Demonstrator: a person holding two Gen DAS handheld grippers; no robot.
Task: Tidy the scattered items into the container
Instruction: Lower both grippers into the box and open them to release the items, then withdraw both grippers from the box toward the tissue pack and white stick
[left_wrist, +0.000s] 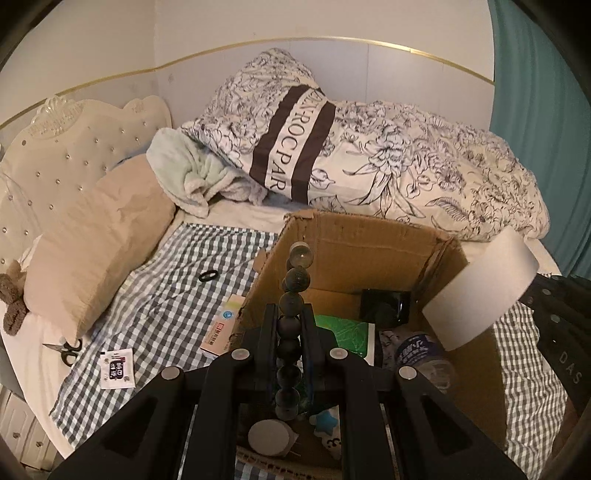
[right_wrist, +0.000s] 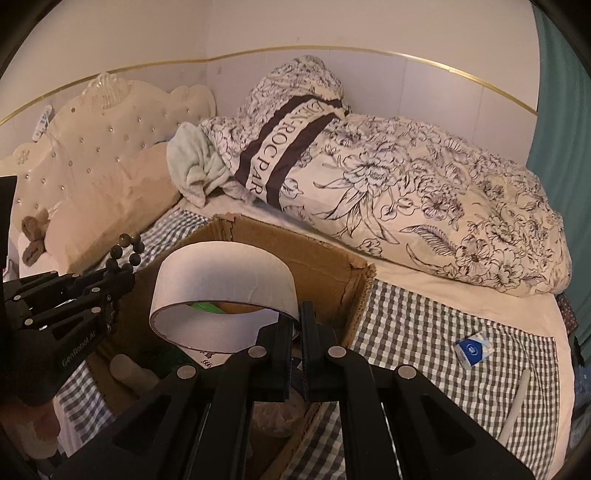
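Left gripper (left_wrist: 290, 325), jaws closed on a string of dark beads (left_wrist: 291, 295) that rises beyond the fingertips over the open cardboard box (left_wrist: 354, 236). Right gripper (right_wrist: 297, 321), jaws pinched on the wall of a white tape roll (right_wrist: 225, 269) held above the same box. Below the left fingers, inside the box: a green book (left_wrist: 347, 332), a black case (left_wrist: 386, 306), a plastic bottle (left_wrist: 417, 350). Left of the box on the checked sheet (left_wrist: 177, 295): a medicine carton (left_wrist: 218, 336), hair tie (left_wrist: 207, 275), sachet (left_wrist: 116, 368), scissors (left_wrist: 68, 349). Right of the right fingers: a blue-and-white packet (right_wrist: 473, 349).
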